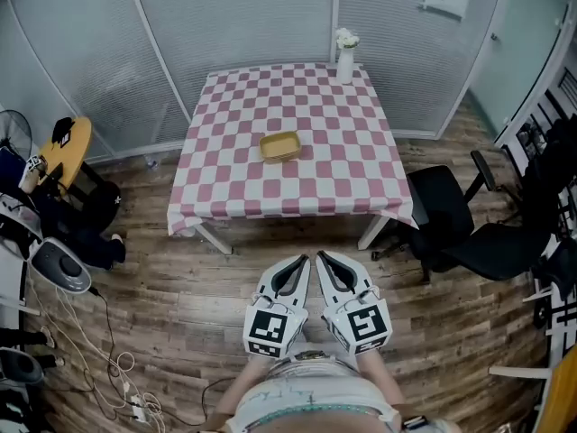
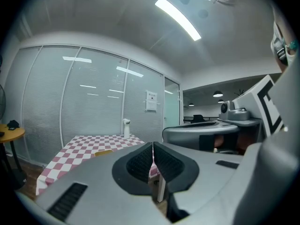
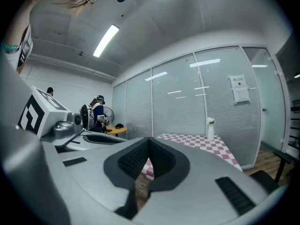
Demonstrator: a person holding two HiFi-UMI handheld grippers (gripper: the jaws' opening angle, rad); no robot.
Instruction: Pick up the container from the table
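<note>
We stand on a wood floor (image 1: 180,278) in a glass-walled corner, facing a table (image 1: 343,165) under a pink-and-white checked cloth, well away from us. The shallow yellow container (image 1: 280,146) rests near the table's middle, and a white vase (image 1: 345,57) stands at its far edge. Our arms are cut off at the near edge. The left gripper (image 1: 298,262) and right gripper (image 1: 322,258) hang side by side over the floor, each with jaws pressed together on nothing.
</note>
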